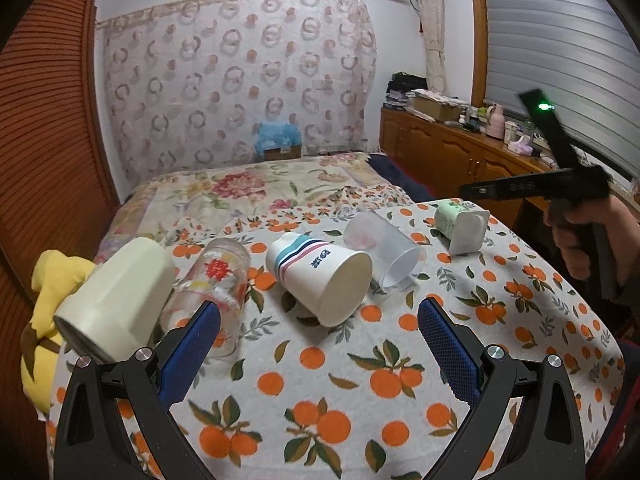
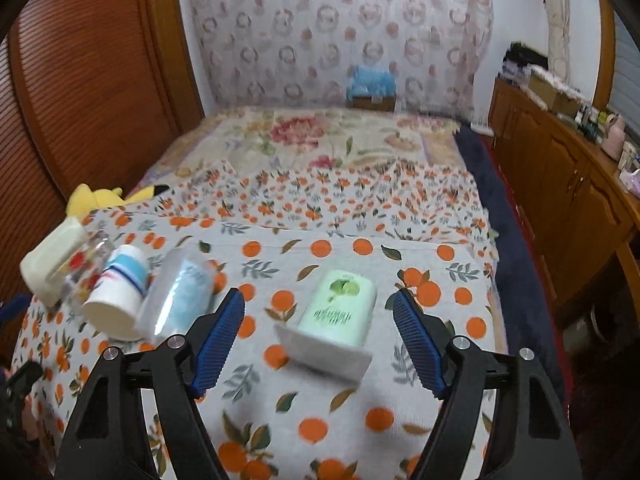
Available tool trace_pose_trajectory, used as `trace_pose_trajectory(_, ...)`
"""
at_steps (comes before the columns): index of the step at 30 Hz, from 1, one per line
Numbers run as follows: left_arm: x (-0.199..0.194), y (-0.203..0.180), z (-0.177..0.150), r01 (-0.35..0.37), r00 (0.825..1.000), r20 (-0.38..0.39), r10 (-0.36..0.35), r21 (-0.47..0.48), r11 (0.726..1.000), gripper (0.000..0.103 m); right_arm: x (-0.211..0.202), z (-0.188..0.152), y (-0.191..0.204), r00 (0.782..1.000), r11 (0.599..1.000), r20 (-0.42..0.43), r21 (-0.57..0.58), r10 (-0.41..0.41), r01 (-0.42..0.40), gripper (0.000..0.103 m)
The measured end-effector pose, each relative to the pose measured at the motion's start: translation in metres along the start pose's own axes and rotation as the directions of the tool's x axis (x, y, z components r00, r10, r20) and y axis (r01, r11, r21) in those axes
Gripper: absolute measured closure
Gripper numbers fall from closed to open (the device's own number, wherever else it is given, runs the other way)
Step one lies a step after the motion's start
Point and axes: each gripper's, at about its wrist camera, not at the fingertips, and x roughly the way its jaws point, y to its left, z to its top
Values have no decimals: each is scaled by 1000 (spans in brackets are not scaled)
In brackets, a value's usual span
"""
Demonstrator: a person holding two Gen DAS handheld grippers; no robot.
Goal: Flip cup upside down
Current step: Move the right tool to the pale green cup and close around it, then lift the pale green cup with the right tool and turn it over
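Observation:
Several cups lie on their sides on the orange-print cloth (image 1: pixel 320 392). From left: a cream cup (image 1: pixel 120 292), a flowered glass (image 1: pixel 212 292), a white striped paper cup (image 1: pixel 320 276), a clear plastic cup (image 1: pixel 384 248) and a green square-rimmed cup (image 1: pixel 460 226). My left gripper (image 1: pixel 320 344) is open and empty, just in front of the paper cup. In the right wrist view the green cup (image 2: pixel 340 308) lies between and just beyond the blue pads of my open, empty right gripper (image 2: pixel 318 336). The paper cup (image 2: pixel 118 300) and clear cup (image 2: pixel 180 300) lie to its left.
A yellow plush toy (image 1: pixel 44 308) sits at the cloth's left edge. A bed with a floral cover (image 1: pixel 248 188) lies behind. A wooden cabinet (image 1: pixel 460 156) with clutter stands at the right, wooden doors (image 1: pixel 44 152) at the left.

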Motion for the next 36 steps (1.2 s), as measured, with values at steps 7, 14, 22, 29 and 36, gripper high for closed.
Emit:
trace_pose_trajectory(7, 14, -5, 5, 43, 999, -25, -43, 9, 999, 8, 50, 28, -17, 983, 998, -183, 57, 13, -3, 27)
trace_pose_trajectory(14, 26, -9, 5, 64, 997, -54, -63, 12, 998, 8, 75, 28, -17, 951, 999, -310, 52, 8, 9, 34)
trace_pose_trajectory(22, 16, -9, 1, 73, 996, -54, -73, 13, 997, 8, 84, 23, -11, 930, 997, -367, 53, -27, 50, 49)
trace_pose_trajectory(29, -12, -1, -9, 59, 998, -34, -60, -4, 998, 8, 36, 14, 8, 951, 999, -309, 29, -13, 23, 50)
trace_pose_trajectory(36, -39, 12, -21, 21, 1000, -22, -21, -18, 1000, 8, -15, -25, 65, 958, 996, -280, -31, 68, -80, 50)
